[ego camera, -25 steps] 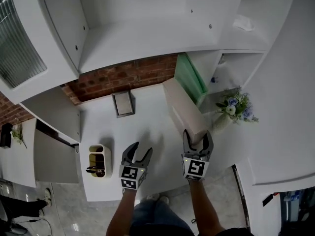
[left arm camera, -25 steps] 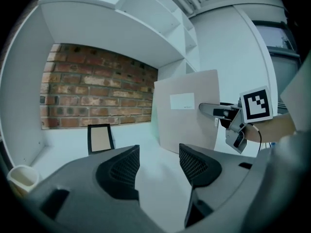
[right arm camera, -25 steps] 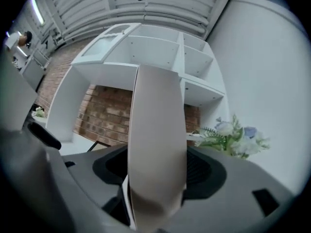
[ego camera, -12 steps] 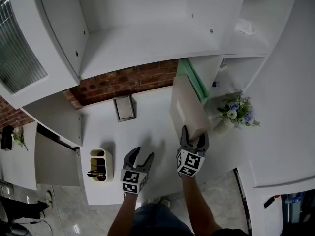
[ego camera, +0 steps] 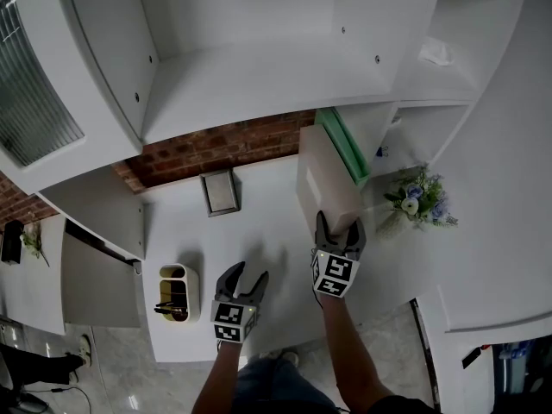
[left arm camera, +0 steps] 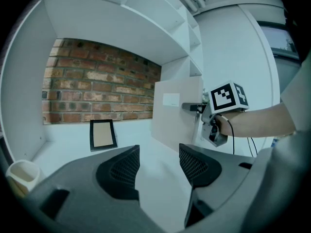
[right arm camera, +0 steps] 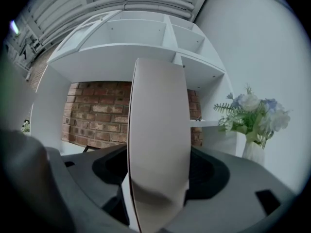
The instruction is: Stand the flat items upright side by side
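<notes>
A beige flat box (ego camera: 326,184) stands on edge on the white table (ego camera: 259,231), close beside a green flat item (ego camera: 343,145) that stands upright against the shelf wall. My right gripper (ego camera: 336,227) is shut on the box's near edge; in the right gripper view the box (right arm camera: 158,144) fills the gap between the jaws, with a pad against each face. The left gripper (ego camera: 241,276) hovers open and empty over the table, nearer the front edge. In the left gripper view the same box (left arm camera: 175,115) stands to the right, beyond the open left gripper (left arm camera: 158,166).
A small dark picture frame (ego camera: 220,192) leans at the brick back wall. A cream holder with utensils (ego camera: 177,287) stands at the table's left front. A vase of flowers (ego camera: 420,198) sits on the low shelf to the right. White shelves hang overhead.
The right gripper has carried the beige box left and toward the back, tipping it from a lean to upright near the green item. The left gripper has hardly moved.
</notes>
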`<action>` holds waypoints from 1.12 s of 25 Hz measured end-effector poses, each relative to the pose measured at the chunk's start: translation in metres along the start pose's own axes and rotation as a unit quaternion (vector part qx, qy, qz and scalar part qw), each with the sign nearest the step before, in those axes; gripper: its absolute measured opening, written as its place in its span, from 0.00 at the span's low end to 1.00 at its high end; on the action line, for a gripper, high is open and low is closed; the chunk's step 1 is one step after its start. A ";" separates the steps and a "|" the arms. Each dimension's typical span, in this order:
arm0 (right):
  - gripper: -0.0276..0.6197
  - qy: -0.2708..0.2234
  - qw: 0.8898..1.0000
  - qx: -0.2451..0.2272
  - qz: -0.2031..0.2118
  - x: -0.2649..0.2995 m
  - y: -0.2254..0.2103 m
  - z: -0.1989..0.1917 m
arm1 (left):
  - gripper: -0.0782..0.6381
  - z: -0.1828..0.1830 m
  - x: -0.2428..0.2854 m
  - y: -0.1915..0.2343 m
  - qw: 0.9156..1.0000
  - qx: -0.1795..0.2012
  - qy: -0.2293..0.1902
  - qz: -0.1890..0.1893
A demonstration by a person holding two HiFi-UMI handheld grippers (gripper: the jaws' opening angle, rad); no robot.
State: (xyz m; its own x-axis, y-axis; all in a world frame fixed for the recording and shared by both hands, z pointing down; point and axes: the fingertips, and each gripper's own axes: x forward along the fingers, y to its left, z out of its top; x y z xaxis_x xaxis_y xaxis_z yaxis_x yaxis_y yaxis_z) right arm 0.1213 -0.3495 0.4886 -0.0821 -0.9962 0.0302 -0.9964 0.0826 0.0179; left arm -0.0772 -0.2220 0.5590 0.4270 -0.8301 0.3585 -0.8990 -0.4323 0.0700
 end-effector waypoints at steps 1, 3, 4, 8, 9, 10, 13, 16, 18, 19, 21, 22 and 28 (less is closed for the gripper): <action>0.54 0.000 1.000 -0.007 0.003 -0.001 0.000 0.002 | 0.46 0.000 0.000 0.001 1.000 -0.001 -0.001 0.000; 0.54 -0.007 1.000 -0.015 0.007 -0.005 0.000 0.009 | 0.46 0.001 0.001 0.002 1.000 -0.004 -0.003 0.000; 0.54 -0.010 1.000 -0.018 0.008 -0.009 -0.001 0.013 | 0.46 0.001 0.002 0.002 1.000 -0.006 -0.003 -0.001; 0.54 -0.008 1.000 -0.019 0.000 -0.031 -0.007 0.016 | 0.46 0.002 0.006 -0.003 1.000 -0.013 -0.005 -0.007; 0.54 -0.005 1.000 -0.016 -0.001 -0.037 -0.007 0.014 | 0.46 0.003 0.007 -0.004 1.000 -0.013 -0.007 -0.008; 0.53 -0.001 1.000 -0.013 -0.001 -0.043 -0.006 0.011 | 0.46 0.005 0.008 -0.006 1.000 -0.013 -0.010 -0.010; 0.49 0.014 1.000 -0.007 0.004 -0.057 -0.001 -0.003 | 0.46 0.009 0.008 -0.010 1.000 -0.013 -0.015 -0.014; 0.37 0.034 0.999 -0.008 0.015 -0.060 0.004 -0.017 | 0.46 0.008 0.007 -0.014 1.000 -0.011 -0.013 -0.017; 0.32 0.044 0.999 -0.009 0.023 -0.056 0.008 -0.023 | 0.46 0.008 0.006 -0.015 1.000 -0.011 -0.011 -0.017; 0.31 0.048 0.999 -0.011 0.023 -0.053 0.009 -0.025 | 0.46 0.007 0.005 -0.014 1.000 -0.011 -0.010 -0.016; 0.27 0.052 0.998 -0.013 0.017 -0.047 0.008 -0.026 | 0.46 0.004 0.002 -0.013 1.000 -0.013 -0.005 -0.014; 0.25 0.053 0.998 -0.014 0.016 -0.043 0.008 -0.026 | 0.46 0.003 0.002 -0.012 1.000 -0.013 -0.004 -0.012; 0.25 0.062 0.998 -0.025 0.022 -0.014 0.016 -0.025 | 0.45 0.002 -0.004 -0.001 1.000 -0.016 -0.003 0.001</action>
State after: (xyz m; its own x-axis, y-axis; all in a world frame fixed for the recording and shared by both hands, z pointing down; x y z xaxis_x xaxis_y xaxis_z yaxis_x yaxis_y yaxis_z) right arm 0.1071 -0.3332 0.5139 -0.1203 -0.9807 0.1544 -0.9894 0.1312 0.0628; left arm -0.0778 -0.2192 0.5555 0.4256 -0.8331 0.3533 -0.9026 -0.4189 0.0994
